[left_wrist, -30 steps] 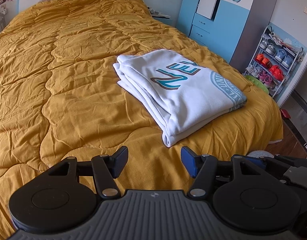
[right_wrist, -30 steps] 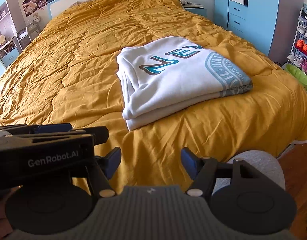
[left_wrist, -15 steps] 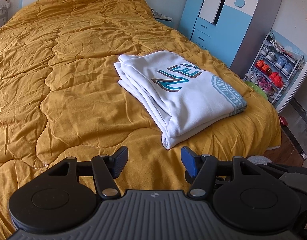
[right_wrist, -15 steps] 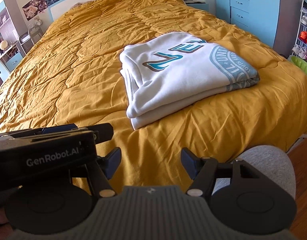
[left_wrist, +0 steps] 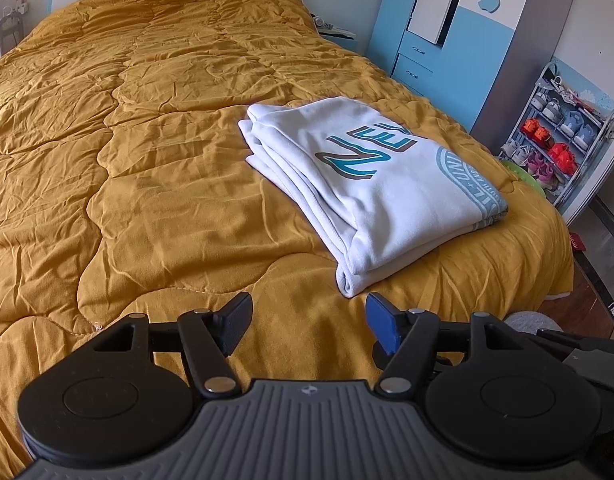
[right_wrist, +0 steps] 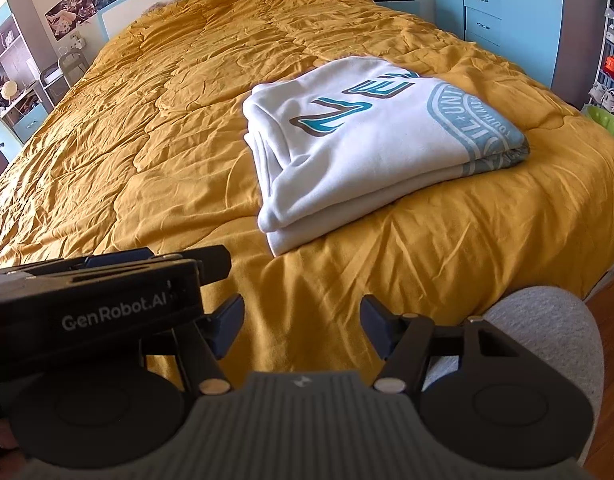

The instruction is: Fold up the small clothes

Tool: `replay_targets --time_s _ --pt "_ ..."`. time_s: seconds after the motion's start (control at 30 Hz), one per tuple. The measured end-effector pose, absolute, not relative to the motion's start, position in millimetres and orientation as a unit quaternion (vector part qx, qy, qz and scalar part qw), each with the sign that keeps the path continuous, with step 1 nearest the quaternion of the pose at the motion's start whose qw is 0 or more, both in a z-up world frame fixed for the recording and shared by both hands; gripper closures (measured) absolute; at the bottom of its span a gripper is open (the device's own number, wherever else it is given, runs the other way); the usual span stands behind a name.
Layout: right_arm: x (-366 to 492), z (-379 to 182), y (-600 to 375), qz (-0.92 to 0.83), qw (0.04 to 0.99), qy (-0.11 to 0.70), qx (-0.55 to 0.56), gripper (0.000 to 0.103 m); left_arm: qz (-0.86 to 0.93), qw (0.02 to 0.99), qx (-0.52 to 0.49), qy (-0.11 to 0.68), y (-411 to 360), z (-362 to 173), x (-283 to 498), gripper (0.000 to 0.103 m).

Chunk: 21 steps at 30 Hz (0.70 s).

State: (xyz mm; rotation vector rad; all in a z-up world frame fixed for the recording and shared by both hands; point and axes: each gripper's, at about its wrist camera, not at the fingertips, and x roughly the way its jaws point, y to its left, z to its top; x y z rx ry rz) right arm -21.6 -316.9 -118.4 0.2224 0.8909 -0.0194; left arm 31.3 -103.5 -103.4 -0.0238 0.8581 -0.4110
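A white folded garment [left_wrist: 387,200] with teal lettering and a round teal stamp lies on the mustard quilt [left_wrist: 147,160], toward the bed's right side. My left gripper [left_wrist: 309,314] hovers over the quilt short of the garment's near corner, its jaws opening with nothing between them. In the right wrist view the same garment [right_wrist: 367,152] lies ahead on the quilt [right_wrist: 167,120]. My right gripper [right_wrist: 302,316] also stops short of it, its jaws closing a little on nothing. The left gripper's housing [right_wrist: 107,304] shows at the left of that view.
A blue and white wardrobe [left_wrist: 467,40] and a shoe rack [left_wrist: 555,140] stand to the right of the bed. A green basin [right_wrist: 607,124] sits on the floor. A person's grey-clad knee [right_wrist: 547,328] is at the bed's foot. Shelves [right_wrist: 11,92] line the left wall.
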Motion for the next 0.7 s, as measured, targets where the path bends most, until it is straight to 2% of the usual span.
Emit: replay_targets --time_s 0.7 --pt "-24.5 -118.9 -312.9 -0.012 0.899 0.429 0.089 0.045 -0.204 0.88 -0.005 0.428 -101.9 -105.4 29.6 0.026"
